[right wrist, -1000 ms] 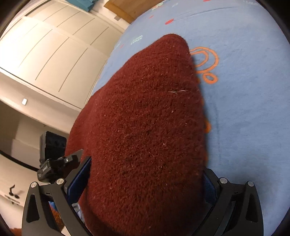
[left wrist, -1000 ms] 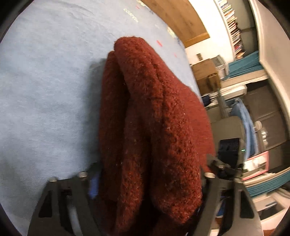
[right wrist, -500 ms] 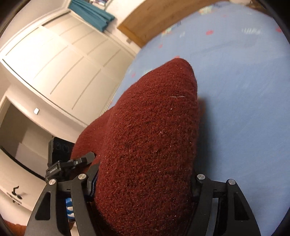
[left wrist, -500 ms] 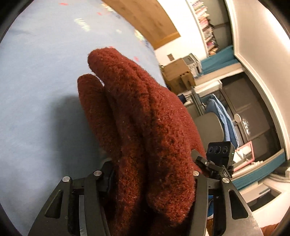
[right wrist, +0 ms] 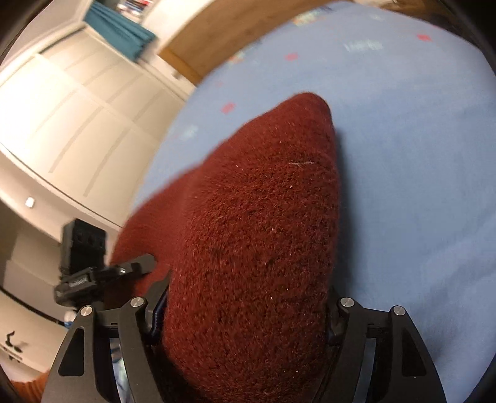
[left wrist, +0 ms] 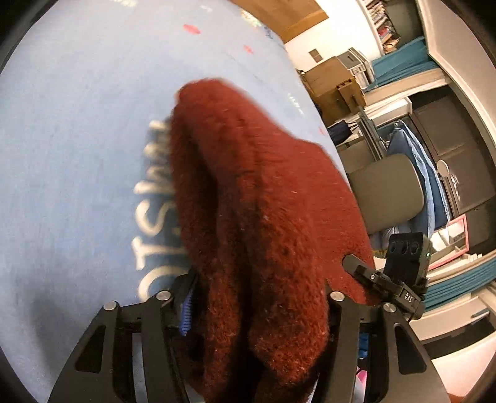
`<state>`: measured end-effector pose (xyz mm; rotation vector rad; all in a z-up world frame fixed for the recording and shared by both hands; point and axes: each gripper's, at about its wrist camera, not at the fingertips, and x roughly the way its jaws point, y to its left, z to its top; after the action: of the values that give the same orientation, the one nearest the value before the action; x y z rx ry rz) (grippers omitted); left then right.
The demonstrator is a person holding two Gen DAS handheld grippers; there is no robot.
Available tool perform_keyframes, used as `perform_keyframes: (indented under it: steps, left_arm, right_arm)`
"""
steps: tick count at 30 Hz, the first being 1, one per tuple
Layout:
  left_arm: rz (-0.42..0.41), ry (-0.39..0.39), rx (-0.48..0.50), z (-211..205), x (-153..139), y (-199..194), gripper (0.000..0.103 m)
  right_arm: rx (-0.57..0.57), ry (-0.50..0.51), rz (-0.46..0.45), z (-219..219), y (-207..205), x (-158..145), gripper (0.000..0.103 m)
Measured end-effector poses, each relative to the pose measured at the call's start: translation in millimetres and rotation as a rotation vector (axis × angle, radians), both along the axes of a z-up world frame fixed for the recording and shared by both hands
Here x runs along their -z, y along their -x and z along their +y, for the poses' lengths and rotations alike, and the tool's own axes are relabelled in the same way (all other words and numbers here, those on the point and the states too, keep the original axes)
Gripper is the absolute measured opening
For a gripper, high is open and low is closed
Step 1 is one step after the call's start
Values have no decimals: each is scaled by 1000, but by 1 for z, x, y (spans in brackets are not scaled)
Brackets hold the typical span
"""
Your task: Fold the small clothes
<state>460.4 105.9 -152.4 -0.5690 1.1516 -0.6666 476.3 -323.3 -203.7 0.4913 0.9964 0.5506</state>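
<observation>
A dark red knitted garment [left wrist: 257, 223] hangs folded between both grippers above a light blue bed sheet [left wrist: 68, 130]. My left gripper [left wrist: 254, 297] is shut on one end of it; thick folds bulge out between its fingers. My right gripper [right wrist: 245, 303] is shut on the other end of the garment [right wrist: 257, 235], which fills the middle of the right wrist view. The right gripper shows at the right of the left wrist view [left wrist: 400, 272], and the left gripper shows at the left of the right wrist view [right wrist: 83, 263]. The fingertips are hidden by the fabric.
The sheet [right wrist: 418, 161] has white lettering [left wrist: 155, 210] and small red marks. A wooden headboard [right wrist: 248, 28] stands at the far end. White wardrobe doors [right wrist: 71, 114] are on one side; a grey chair [left wrist: 387, 192], cardboard boxes [left wrist: 334, 83] and shelves on the other.
Both grippers have carried the garment across the sheet, further from the surface. White lettering on the sheet has come into the left wrist view. Both grips have held.
</observation>
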Motion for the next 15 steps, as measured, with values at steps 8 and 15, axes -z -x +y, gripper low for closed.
perform_keyframes:
  steps: [8, 15]
  left_arm:
    - [-8, -83, -63, 13, -3, 6, 68]
    - [-53, -174, -170, -8, -34, 41, 68]
  right_arm:
    - [-32, 119, -68, -1, 25, -14, 83]
    - [-15, 223, -71, -26, 73, -22, 83]
